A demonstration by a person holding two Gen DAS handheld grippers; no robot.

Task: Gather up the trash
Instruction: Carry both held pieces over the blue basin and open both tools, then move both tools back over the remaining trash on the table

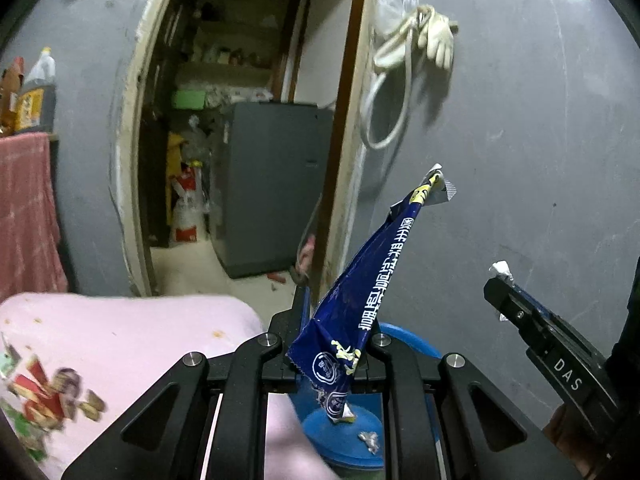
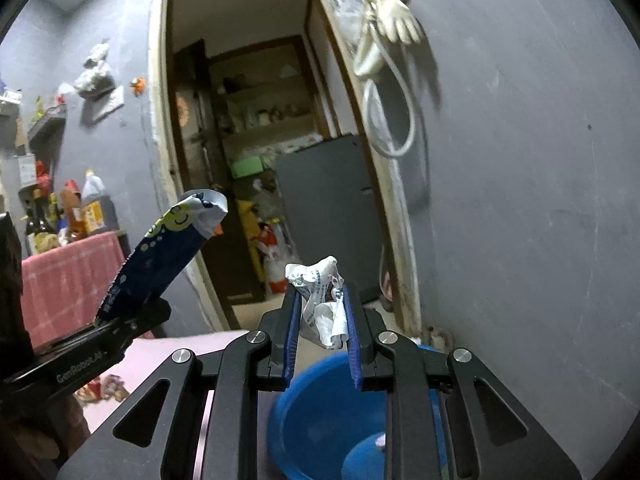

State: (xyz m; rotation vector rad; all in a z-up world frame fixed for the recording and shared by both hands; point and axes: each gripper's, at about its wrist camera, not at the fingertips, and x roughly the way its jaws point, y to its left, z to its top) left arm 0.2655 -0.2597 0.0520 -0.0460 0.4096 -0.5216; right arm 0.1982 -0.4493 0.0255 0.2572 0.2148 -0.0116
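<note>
Nearest, two claws are up, each clamped on one piece of trash. The left claw (image 1: 328, 344) is closed tight on one blue snack wrapper (image 1: 372, 280), which sticks up and leans right from between its pads. In the right wrist view the same wrapper (image 2: 160, 256) rises at the left, above the left claw's side. The right claw (image 2: 322, 320) grips one crumpled white paper wad (image 2: 324, 296) between its two blue pads; only a white tip of it (image 1: 500, 270) shows at the right claw (image 1: 498, 292) in the left wrist view.

Just below both claws sits one blue basin (image 2: 320, 412), with a few small scraps (image 1: 370, 440) on its bottom. To its left lies one pink blanket (image 1: 132, 344) with a printed picture.

Farther off, a grey wall (image 1: 520, 160) holds one pair of pale gloves (image 1: 436, 36) and one white hose loop (image 1: 384, 120). Left of these, one open doorway (image 1: 248, 120) shows one grey cabinet (image 1: 276, 188) and cluttered shelves. At far left, one red cloth (image 1: 24, 208) hangs below several bottles (image 2: 80, 212).
</note>
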